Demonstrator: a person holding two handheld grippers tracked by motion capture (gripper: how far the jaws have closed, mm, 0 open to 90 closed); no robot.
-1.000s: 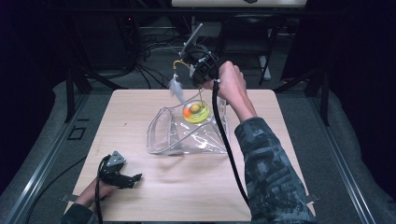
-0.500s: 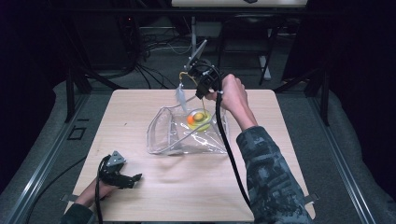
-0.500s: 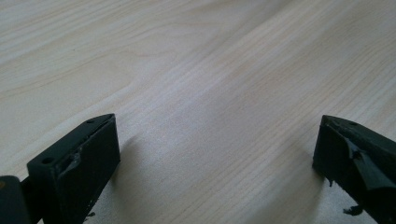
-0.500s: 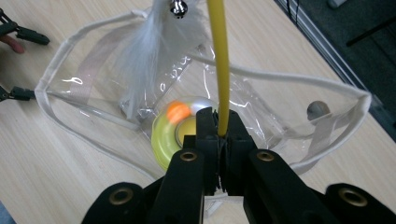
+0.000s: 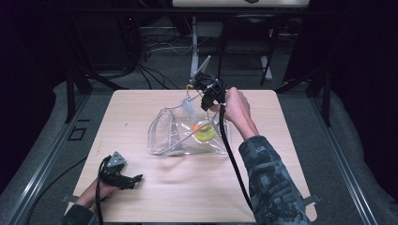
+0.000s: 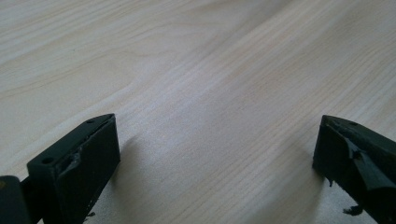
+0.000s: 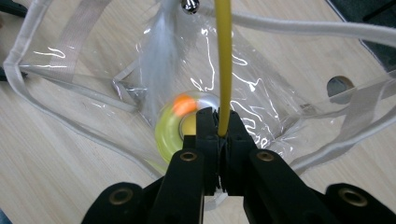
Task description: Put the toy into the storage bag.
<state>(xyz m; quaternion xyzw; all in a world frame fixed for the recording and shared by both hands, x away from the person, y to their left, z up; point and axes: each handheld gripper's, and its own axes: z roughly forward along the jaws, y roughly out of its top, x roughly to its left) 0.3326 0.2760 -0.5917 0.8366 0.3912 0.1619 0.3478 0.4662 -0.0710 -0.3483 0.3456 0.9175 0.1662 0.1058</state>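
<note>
A clear plastic bag (image 5: 169, 136) (image 7: 56, 70) lies in the middle of the wooden table (image 5: 141, 108), its mouth facing the far side. Inside it are a yellow ring (image 5: 205, 132) (image 7: 166, 133) and an orange ball (image 5: 195, 126) (image 7: 183, 103). My right gripper (image 5: 207, 104) (image 7: 218, 116) points down over the bag's mouth, shut on a thin yellow wand (image 7: 223, 60). A white feather (image 5: 187, 107) (image 7: 161, 51) and a small metal bell (image 7: 189, 4) hang from the wand's far end at the bag's opening. My left gripper (image 5: 133, 180) (image 6: 215, 154) rests open on bare wood at the front left, holding nothing.
The right gripper's black cable (image 5: 232, 159) trails over the bag's right side along the sleeve. Beyond the table's far edge stand a white stand (image 5: 195, 42) and loose cables on the dark floor. Bare wood lies between the bag and the left gripper.
My right gripper has come down toward the bag with the wand, and the feather has sunk to the bag's mouth. The left gripper has stayed in place.
</note>
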